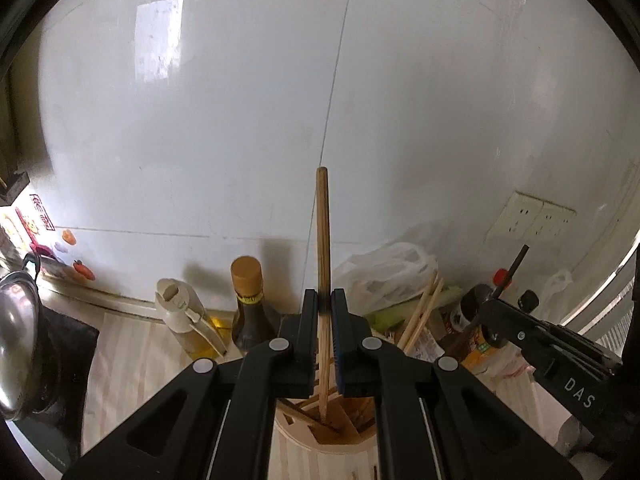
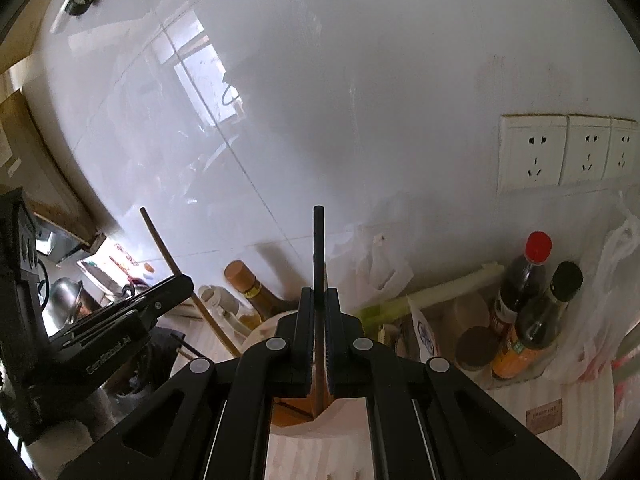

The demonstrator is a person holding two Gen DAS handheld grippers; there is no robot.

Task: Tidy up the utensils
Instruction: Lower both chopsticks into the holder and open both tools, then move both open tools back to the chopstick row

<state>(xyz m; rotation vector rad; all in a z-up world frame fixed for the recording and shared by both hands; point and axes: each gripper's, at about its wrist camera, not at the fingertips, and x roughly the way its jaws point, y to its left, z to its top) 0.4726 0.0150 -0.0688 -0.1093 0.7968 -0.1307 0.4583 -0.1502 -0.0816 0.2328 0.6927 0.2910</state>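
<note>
My left gripper (image 1: 325, 300) is shut on a light wooden chopstick (image 1: 322, 232), held upright with its lower end inside a round wooden utensil holder (image 1: 320, 452) that holds several chopsticks. My right gripper (image 2: 318, 298) is shut on a dark chopstick (image 2: 318, 248), also upright, its lower end down in a compartment of the same holder (image 2: 316, 452). The right gripper with its dark stick shows at the right of the left wrist view (image 1: 516, 292). The left gripper and its wooden stick show at the left of the right wrist view (image 2: 176, 280).
Behind the holder stand a brown-capped bottle (image 1: 248, 304) and an oil dispenser (image 1: 184, 316) against the white tiled wall. Sauce bottles (image 2: 524, 300), plastic bags (image 1: 388, 276) and leeks (image 2: 440, 292) lie to the right. A steel pot (image 1: 16, 336) sits at the left. Wall sockets (image 2: 560, 152) are at the right.
</note>
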